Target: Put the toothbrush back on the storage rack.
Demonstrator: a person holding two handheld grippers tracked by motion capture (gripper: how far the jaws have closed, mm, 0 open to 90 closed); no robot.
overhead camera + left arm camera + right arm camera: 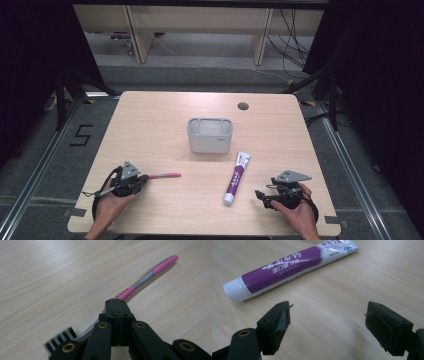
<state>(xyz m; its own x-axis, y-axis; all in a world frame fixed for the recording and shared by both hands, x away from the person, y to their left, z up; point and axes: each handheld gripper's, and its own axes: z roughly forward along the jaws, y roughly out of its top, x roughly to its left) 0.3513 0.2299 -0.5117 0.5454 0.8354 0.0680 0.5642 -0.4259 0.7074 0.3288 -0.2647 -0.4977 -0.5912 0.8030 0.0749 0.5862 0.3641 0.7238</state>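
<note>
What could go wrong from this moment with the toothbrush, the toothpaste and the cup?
1. The left gripper is shut on the toothbrush near its bristle end, so the long handle sticks out; it could swing or twist in the fingers when lifted.
2. The cup stands close to the toothpaste; a wide move toward it could knock either.
3. The right gripper is open short of the toothpaste; the round tube may roll away if only one finger touches it.

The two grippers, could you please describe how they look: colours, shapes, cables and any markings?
The left gripper and the right gripper are both matte black, each topped by a grey three-cornered plate and trailing a black cable. In the gripper views their jaws are angular black links joined by brass-coloured rivets, ending in blocky black pads. No markings are legible. The forearms entering from below are bare, with no sleeves visible.
</note>
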